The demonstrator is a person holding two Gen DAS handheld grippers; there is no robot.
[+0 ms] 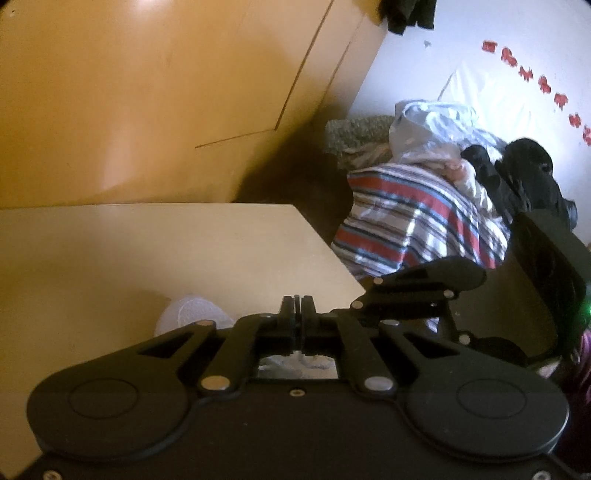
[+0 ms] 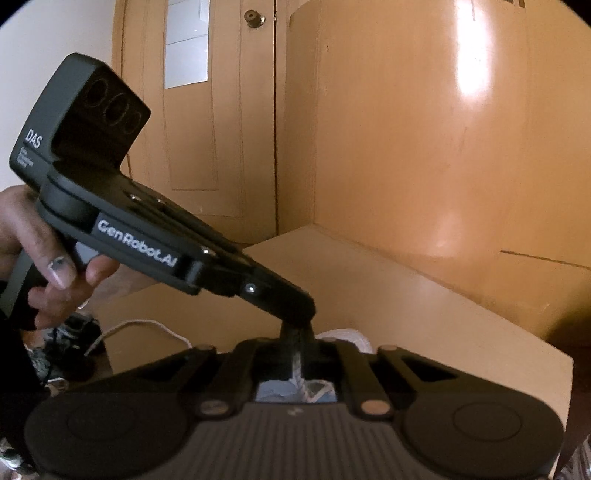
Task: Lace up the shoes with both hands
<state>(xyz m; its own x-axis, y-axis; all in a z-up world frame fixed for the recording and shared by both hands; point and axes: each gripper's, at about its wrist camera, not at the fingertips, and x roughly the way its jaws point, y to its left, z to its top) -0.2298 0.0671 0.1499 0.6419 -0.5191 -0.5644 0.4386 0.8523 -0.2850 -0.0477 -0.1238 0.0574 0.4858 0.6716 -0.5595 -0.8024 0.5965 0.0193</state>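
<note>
Room's pretty warm-toned: a glossy orange-brown wooden wardrobe (image 2: 424, 129) fills most of the back, catching bright glare patches. Next to it there's a matching wooden door (image 2: 207, 122) with a round brass knob (image 2: 254, 17). The pale beige laminate desk (image 1: 166, 251) sits right against the wardrobe. Off to the side, a white wall (image 1: 480, 44) with a row of little red stickers (image 1: 535, 77), and a heap of stuff including a red, white and blue striped cloth (image 1: 413, 218).

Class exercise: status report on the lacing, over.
Left gripper looks shut, at right's tips. Right gripper shut on lace. Shoe mostly hidden beneath. No obstruction seen.
</note>
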